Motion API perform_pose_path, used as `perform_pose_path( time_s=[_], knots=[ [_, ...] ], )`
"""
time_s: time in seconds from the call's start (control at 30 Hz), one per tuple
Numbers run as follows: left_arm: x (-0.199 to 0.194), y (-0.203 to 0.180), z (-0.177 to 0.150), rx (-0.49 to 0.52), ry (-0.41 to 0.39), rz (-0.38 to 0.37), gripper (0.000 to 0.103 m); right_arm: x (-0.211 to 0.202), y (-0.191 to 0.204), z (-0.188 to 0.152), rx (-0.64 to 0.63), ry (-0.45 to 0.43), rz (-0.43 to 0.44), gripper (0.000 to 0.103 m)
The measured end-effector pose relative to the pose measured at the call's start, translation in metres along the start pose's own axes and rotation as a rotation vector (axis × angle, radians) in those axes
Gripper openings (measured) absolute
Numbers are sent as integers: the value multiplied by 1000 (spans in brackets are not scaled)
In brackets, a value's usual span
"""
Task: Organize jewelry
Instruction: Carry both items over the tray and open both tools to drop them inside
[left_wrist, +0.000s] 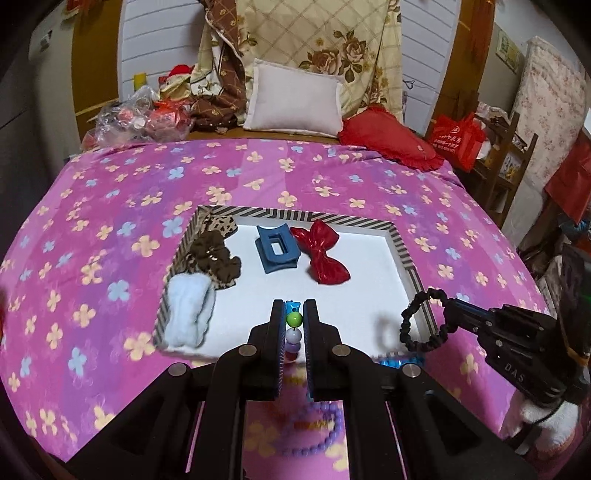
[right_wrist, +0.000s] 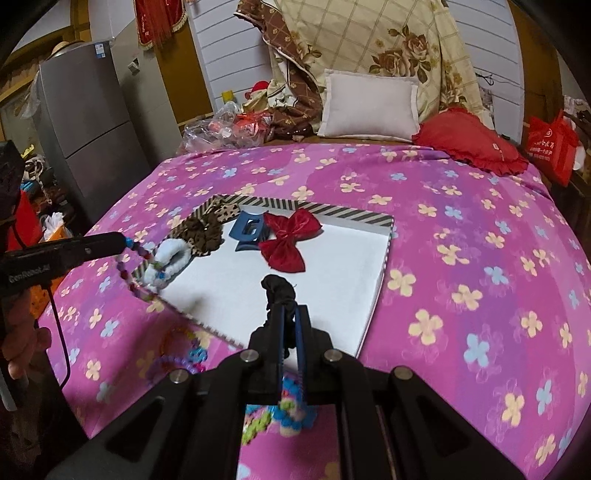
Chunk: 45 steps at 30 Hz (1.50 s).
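Already the tray (left_wrist: 400, 243) held five pieces, while the left gripper (left_wrist: 294, 314) pinched a bead bracelet (left_wrist: 294, 319), the right gripper (right_wrist: 289, 314) clamped a black hair tie (right_wrist: 279, 288), and more beads (left_wrist: 314, 432) lay on the bed (left_wrist: 110, 206) at 6 o'clock.

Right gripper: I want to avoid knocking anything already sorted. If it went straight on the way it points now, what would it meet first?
Probably the red bow. The right gripper, shut on the black hair tie, points across bare white tray floor toward it. Depth is unclear, so it might pass above.

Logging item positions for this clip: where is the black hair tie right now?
The black hair tie is pinched in the right tongs, held above the tray's near right corner, nearer than the red bow.
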<state>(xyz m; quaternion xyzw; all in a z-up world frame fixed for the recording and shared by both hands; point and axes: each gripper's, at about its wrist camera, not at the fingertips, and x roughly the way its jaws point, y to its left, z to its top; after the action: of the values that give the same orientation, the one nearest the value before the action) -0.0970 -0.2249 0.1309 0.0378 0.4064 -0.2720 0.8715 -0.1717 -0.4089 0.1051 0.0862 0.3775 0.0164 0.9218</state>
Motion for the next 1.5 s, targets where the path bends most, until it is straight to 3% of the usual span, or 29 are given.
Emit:
perform_pose_path(
  time_s=[0.2, 0.37, 0.7, 0.93, 1.17, 1.5],
  knots=[
    [42, 5, 10, -35, 44, 7, 2, 32, -8, 14, 21, 44, 0, 6],
    [68, 16, 2, -55, 86, 55, 2, 51, -14, 14, 36, 75, -5, 6],
    [71, 20, 3, -37, 78, 78, 2, 54, -17, 21, 32, 73, -12, 6],
    [83, 27, 7, -26, 88, 118, 2, 80, -27, 36, 41, 114, -34, 6],
    [103, 54, 2, -79, 129, 181, 2, 122, -51, 50, 64, 183, -104, 6],
    [123, 56, 5, -81, 146, 216, 2, 161, -62, 70, 54, 231, -208, 6]
  ],
)
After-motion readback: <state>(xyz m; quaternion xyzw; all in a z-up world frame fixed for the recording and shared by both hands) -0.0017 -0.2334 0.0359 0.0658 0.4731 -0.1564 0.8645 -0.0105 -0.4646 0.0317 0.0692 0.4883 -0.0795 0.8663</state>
